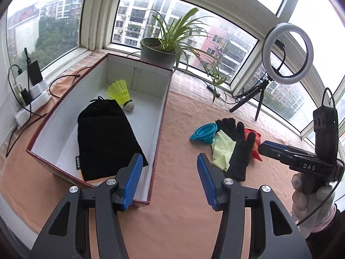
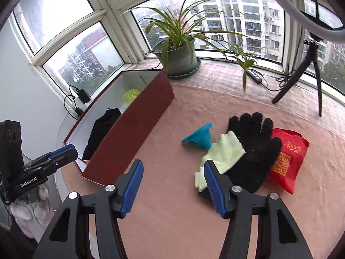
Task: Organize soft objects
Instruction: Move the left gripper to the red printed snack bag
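Lower centre of both views, left gripper [image 1: 170,181] and right gripper [image 2: 173,186] are gaping empty, ribbed blue pads. Fuzzy black glove [image 2: 251,151] is lying mid-right on pink cloth; velvety black pouch [image 1: 107,138] is sitting boxed, left.

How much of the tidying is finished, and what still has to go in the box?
Done: the black pouch and yellow shuttlecock lie in the box. In hand: nothing; the left tongs and right tongs are both open and empty. Left on the cloth: the black glove, green wipe, red bag and blue funnel.
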Tool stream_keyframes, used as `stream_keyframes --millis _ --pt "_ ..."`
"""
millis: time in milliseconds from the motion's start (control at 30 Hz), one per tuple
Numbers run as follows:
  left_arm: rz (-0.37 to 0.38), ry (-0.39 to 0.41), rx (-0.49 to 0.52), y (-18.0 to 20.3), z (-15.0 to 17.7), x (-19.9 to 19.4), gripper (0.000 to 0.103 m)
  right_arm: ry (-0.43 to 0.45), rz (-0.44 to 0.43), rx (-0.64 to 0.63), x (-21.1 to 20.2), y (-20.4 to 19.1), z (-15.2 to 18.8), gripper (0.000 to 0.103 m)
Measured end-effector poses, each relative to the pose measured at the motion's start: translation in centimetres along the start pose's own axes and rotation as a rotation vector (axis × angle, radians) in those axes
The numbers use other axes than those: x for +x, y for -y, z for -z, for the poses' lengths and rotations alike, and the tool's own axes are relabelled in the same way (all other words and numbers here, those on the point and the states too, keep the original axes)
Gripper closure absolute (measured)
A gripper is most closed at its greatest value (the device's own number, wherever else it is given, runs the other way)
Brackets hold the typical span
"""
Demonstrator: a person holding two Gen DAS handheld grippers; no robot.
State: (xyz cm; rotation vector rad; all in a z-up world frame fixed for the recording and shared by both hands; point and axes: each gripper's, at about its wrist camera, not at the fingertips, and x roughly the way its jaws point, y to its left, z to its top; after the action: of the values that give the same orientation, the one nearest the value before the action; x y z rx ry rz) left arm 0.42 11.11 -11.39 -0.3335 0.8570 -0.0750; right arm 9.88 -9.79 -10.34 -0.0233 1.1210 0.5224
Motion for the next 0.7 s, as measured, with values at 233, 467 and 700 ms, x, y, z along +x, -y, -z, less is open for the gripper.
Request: stream_keyframes --millis 233,467,700 --pt "0.029 -0.035 0.050 3.4 0.6 1.7 0.051 -0.010 0.049 0.044 -1.9 4.7 2.4 0.049" --pt "0.039 -0.051 0.080 5.9 0.4 3.4 0.051 0.003 0.069 0.045 -2.9 7.3 2.2 0.049" --pt "0.047 -0.073 0.116 8.1 -0.2 5.4 0.051 -0.012 0.030 0.097 -2.3 9.9 1.2 0.049"
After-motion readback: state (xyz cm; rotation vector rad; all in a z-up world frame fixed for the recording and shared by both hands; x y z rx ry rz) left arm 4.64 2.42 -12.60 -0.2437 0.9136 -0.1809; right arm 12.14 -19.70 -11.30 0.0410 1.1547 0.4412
